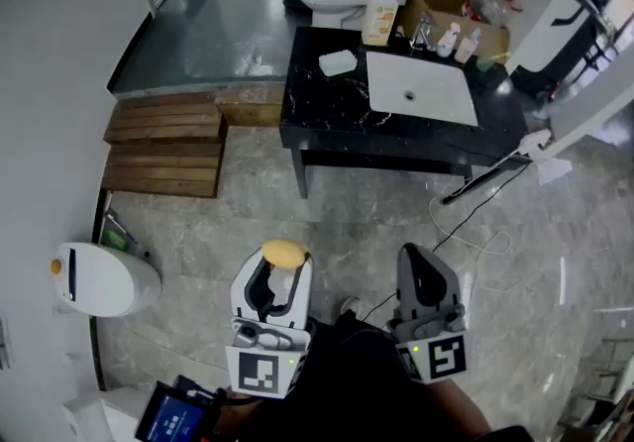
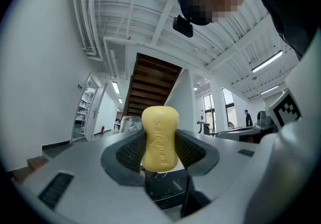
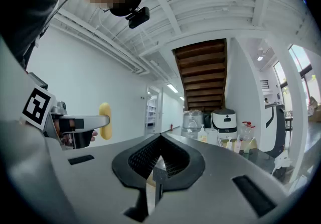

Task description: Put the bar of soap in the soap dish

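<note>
The left hand-held gripper (image 1: pixel 283 268) has its jaws clamped on the bar of soap (image 1: pixel 283 253); the yellow bar stands on end between the ribbed pads at the very tips, held out roughly level in front of the person; the right hand-held gripper (image 1: pixel 420 266) is beside it with its jaws pressed together and nothing in them.

The dark counter (image 1: pixel 337 108) is well ahead across the tiled floor (image 1: pixel 376 212); on it, left of the white basin (image 1: pixel 421 88), sits a small pale tray that I take for the soap dish (image 1: pixel 338 62); it looks empty from here, though it is small in the head view.

So, as I read it, the pick-up is done and this is the carry: soap in hand, dish not yet reached.

The next move calls for walking up to the counter and bringing the left hand-held gripper over the dish from its open near side, well clear of the bottles (image 1: pixel 458 39) behind the basin; then tipping the bar so it goes down flat rather than on end; only then letting the jaws part. The bar is gripped at the tips only and looks smooth, so a steady hand on the way over seems wise.
</note>
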Motion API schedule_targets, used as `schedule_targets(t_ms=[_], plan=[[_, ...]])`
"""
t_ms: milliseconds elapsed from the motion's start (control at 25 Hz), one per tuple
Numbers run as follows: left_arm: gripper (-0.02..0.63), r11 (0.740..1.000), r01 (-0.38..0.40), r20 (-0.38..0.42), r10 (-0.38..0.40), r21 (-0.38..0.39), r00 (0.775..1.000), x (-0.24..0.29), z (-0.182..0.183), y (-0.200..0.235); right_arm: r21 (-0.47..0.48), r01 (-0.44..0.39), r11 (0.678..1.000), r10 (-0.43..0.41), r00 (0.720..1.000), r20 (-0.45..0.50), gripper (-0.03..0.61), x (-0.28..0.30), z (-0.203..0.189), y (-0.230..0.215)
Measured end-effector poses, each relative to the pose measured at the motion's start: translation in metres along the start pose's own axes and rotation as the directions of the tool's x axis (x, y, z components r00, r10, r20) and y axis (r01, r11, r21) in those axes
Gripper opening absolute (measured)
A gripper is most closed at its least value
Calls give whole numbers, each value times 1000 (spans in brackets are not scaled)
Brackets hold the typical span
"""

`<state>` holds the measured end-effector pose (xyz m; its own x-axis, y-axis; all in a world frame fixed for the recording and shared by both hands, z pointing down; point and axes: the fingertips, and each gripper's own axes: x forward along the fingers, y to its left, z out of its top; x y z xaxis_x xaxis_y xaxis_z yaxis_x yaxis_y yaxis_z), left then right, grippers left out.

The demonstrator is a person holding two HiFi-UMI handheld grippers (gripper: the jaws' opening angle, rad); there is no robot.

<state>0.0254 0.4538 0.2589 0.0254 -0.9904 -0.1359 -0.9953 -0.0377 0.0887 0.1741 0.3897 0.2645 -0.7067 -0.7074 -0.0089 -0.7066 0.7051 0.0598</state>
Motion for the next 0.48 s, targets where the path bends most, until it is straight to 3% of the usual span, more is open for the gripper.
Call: schedule_targets(t_ms=[480], plan=[[178,1000,-2,-1,2,-8,1000,-2,0,-5,56,-9,998,8,1000,11,8,-9,1,-1]])
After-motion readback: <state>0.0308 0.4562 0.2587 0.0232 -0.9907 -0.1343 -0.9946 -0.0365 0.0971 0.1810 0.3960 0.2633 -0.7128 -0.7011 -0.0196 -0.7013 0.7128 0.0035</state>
